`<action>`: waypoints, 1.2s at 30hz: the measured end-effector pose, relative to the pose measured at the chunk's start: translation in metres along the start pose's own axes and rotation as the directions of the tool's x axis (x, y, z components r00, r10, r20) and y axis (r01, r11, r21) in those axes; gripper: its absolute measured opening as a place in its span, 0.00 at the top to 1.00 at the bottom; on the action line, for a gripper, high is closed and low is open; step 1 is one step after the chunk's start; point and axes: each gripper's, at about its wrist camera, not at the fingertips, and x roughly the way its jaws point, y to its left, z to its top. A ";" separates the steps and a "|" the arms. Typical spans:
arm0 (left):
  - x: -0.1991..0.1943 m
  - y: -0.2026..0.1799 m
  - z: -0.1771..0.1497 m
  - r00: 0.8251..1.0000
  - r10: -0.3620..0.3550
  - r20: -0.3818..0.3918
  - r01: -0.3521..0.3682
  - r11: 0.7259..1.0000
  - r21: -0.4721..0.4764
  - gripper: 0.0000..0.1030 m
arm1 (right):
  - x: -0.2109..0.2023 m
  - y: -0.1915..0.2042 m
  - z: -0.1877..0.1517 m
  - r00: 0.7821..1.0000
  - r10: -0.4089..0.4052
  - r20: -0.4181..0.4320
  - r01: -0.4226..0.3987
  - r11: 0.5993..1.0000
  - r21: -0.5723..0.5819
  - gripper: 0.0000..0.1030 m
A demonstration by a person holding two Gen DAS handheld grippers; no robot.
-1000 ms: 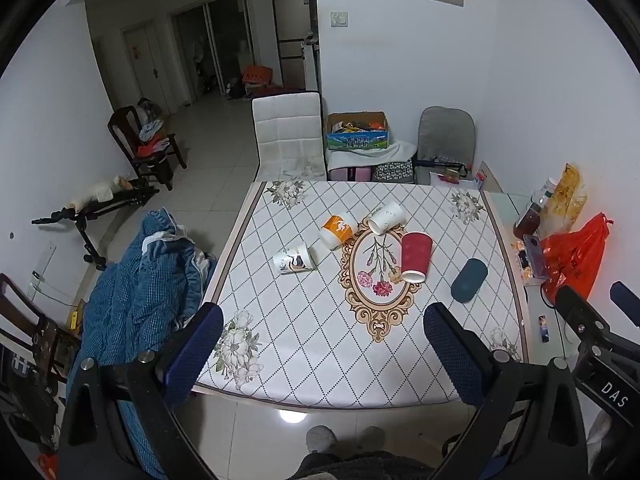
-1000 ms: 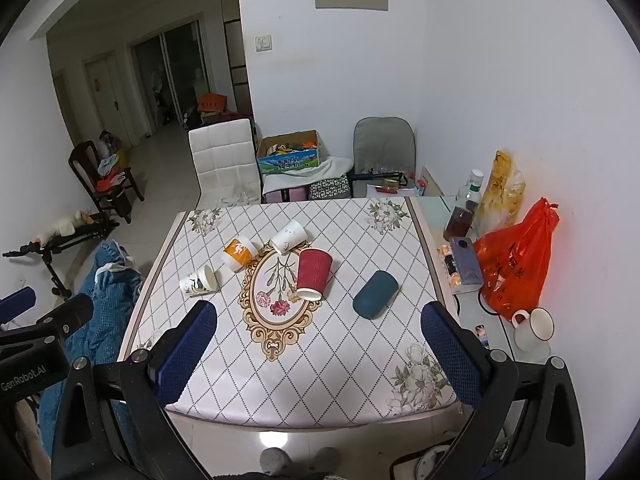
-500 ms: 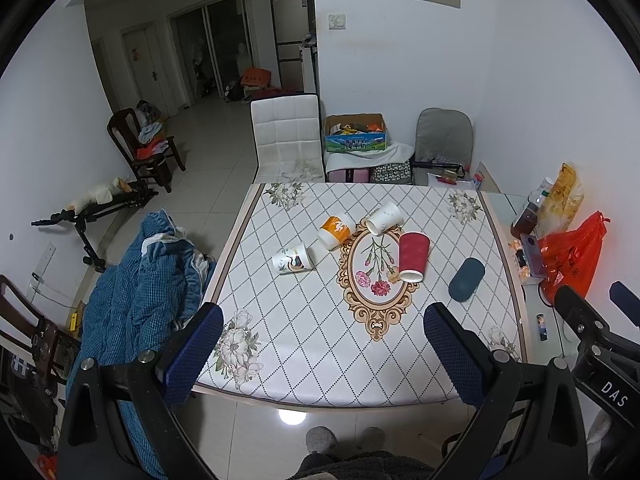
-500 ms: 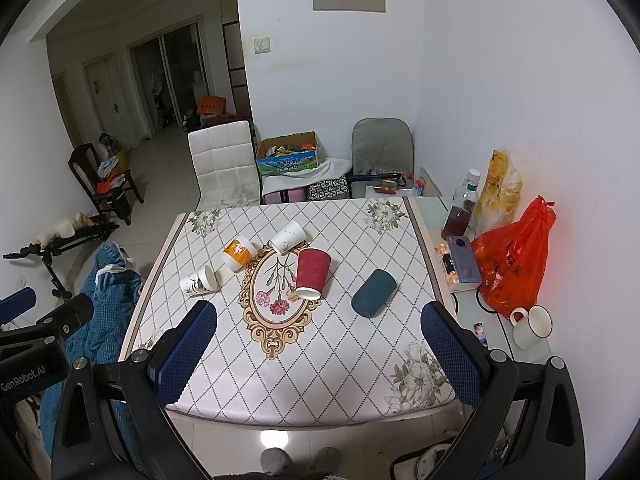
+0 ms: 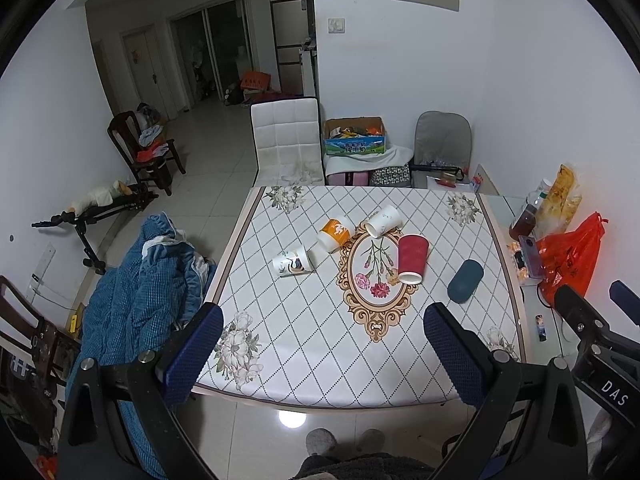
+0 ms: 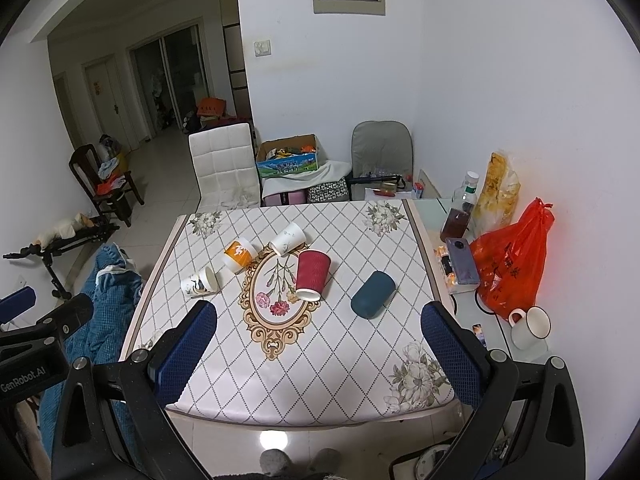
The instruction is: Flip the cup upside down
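Note:
Several cups lie on their sides on the patterned table (image 5: 320, 344): a red ribbed cup (image 5: 412, 258) (image 6: 312, 274), an orange cup (image 5: 335, 233) (image 6: 239, 254), a white cup (image 5: 383, 221) (image 6: 287, 238), a white printed cup (image 5: 291, 262) (image 6: 199, 282) and a dark teal cup (image 5: 465, 286) (image 6: 373, 294). My left gripper (image 5: 323, 350) and right gripper (image 6: 318, 346) are both open and empty, held high in front of the table's near edge, well away from the cups.
A blue quilt (image 5: 132, 300) hangs over a chair left of the table. A side shelf on the right holds an orange bag (image 6: 514, 260), a bottle (image 6: 460, 208), a phone (image 6: 462, 260) and a white mug (image 6: 528, 322). A white chair (image 5: 288, 144) stands behind the table.
Both views have shifted very slightly, as if the grippers drew back or rose a little. The cups have not moved and both grippers stay open.

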 end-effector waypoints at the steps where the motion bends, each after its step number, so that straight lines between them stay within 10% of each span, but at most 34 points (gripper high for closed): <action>1: -0.002 0.001 0.002 1.000 0.000 0.000 0.000 1.000 0.000 0.00 | -0.002 0.001 0.000 1.000 -0.001 0.001 0.001 1.000 0.000 0.00; 36: -0.002 -0.004 0.014 1.000 0.006 0.005 -0.006 1.000 -0.002 0.00 | -0.022 0.004 0.029 1.000 0.014 -0.003 -0.014 1.000 -0.001 0.00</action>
